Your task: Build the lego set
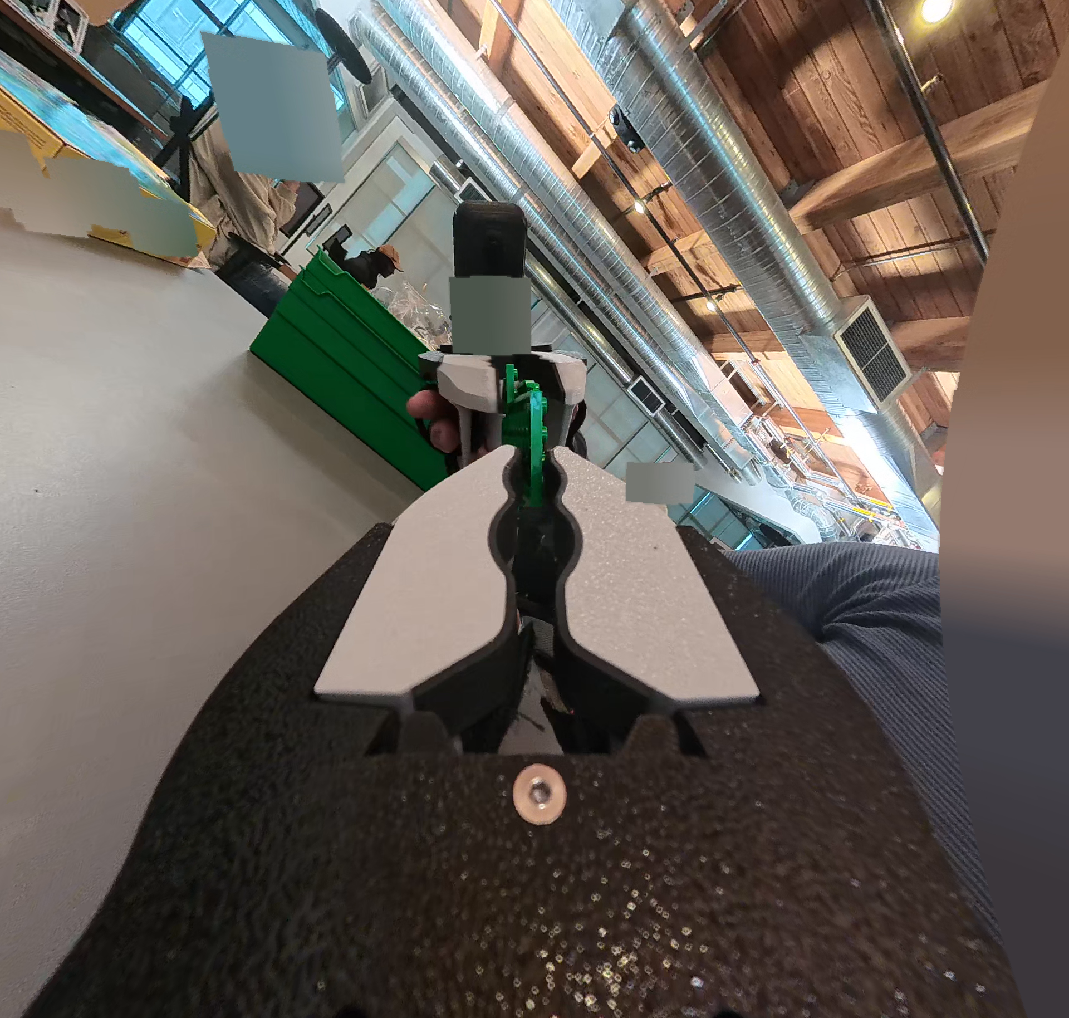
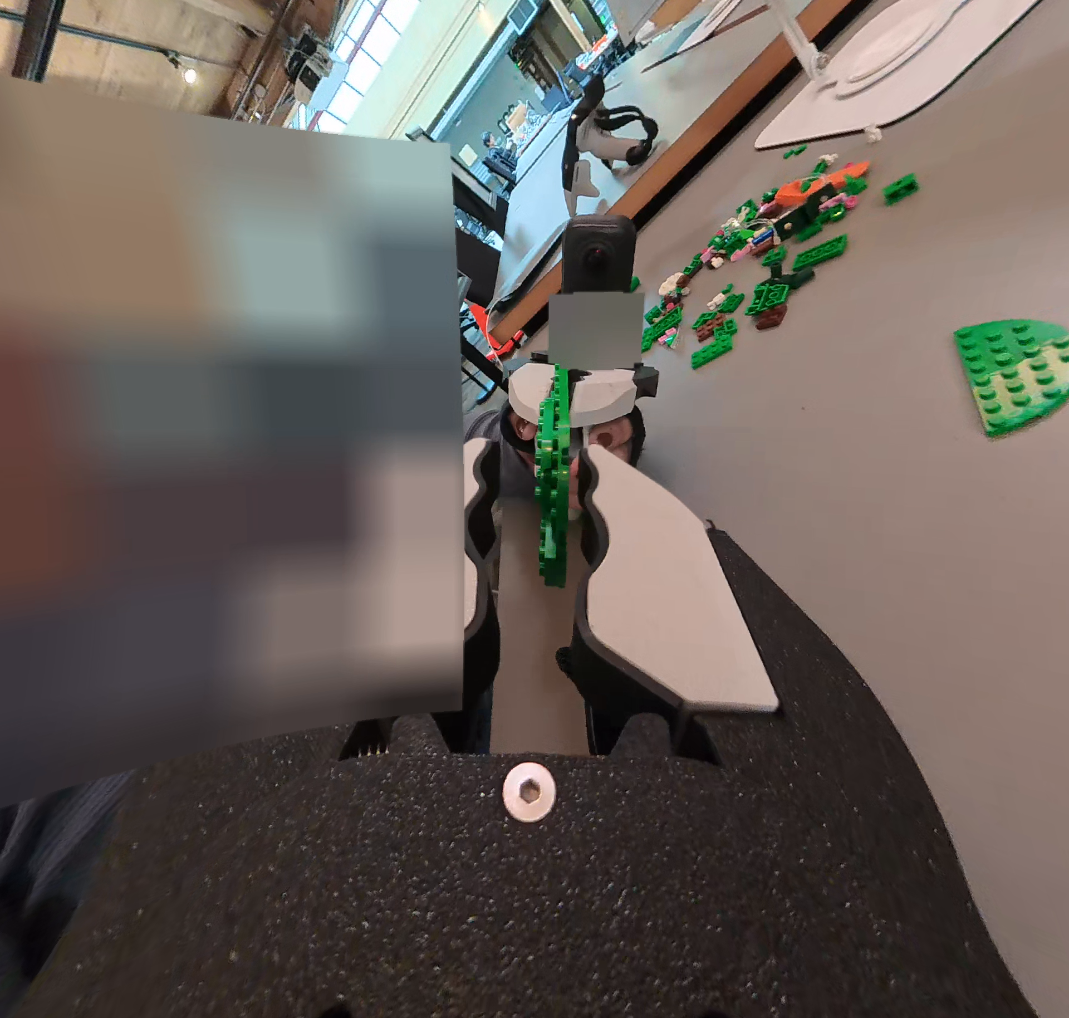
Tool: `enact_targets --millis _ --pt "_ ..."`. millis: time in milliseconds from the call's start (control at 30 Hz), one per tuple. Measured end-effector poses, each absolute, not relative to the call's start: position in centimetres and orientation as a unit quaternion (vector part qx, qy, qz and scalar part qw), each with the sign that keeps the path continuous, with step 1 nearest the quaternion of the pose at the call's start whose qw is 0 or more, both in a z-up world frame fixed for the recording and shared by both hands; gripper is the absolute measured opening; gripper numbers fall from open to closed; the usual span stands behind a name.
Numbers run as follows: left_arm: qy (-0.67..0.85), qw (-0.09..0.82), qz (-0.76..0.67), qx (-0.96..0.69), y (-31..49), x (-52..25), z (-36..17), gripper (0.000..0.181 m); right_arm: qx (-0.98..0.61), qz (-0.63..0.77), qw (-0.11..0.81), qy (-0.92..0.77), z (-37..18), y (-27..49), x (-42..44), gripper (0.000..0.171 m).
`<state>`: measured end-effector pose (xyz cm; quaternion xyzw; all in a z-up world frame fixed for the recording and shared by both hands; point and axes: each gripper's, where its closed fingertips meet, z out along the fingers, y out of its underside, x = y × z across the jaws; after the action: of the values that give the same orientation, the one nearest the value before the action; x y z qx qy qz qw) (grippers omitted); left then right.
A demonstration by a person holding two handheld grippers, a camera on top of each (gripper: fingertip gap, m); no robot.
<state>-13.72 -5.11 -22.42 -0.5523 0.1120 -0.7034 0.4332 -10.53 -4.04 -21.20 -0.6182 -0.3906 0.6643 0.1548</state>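
A green lego plate assembly [image 1: 529, 440] is held edge-on in the air above the grey table [image 1: 115, 411]. My left gripper [image 1: 533, 458] is shut on its near end. My right gripper [image 1: 515, 394] faces it from the far side, with the plate's other end between its fingers. In the right wrist view the plate [image 2: 552, 498] hangs between my right gripper's [image 2: 532, 458] parted fingers, close to the right-hand finger [image 2: 636, 556] and clear of the other. The left gripper [image 2: 570, 397] pinches its far end. A blur patch hides much of the right gripper's other finger.
A pile of loose lego pieces [image 2: 763, 261], mostly green with brown, pink and orange, lies on the table [image 2: 867, 527]. A rounded green baseplate [image 2: 1018, 377] lies nearer. A white mat [image 2: 925, 64] lies behind. Green bins [image 1: 347, 365] and a yellow box [image 1: 34, 122] stand on the left side. The grippers' ends are close to 5 cm from one another. From either gripper's tips it is about 20 cm to the rounded green baseplate [image 2: 1018, 377].
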Motion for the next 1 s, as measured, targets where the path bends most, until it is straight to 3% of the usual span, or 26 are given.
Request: enact_targets --millis 133,833,1000 --pt "0.116 0.433 -0.704 -0.551 -5.24 -13.65 -22.36 0.006 -0.619 0.655 0.159 -0.403 -21.48 -4.03 -10.6 0.01" --pt "0.119 0.435 -0.706 -0.546 -5.41 -13.62 -22.21 0.006 -0.62 0.617 0.193 -0.445 -21.73 -4.58 -10.35 0.01" --pt "0.117 0.433 -0.709 -0.544 -5.43 -13.64 -22.18 0.006 -0.621 0.611 0.188 -0.453 -21.86 -4.71 -10.27 0.017"
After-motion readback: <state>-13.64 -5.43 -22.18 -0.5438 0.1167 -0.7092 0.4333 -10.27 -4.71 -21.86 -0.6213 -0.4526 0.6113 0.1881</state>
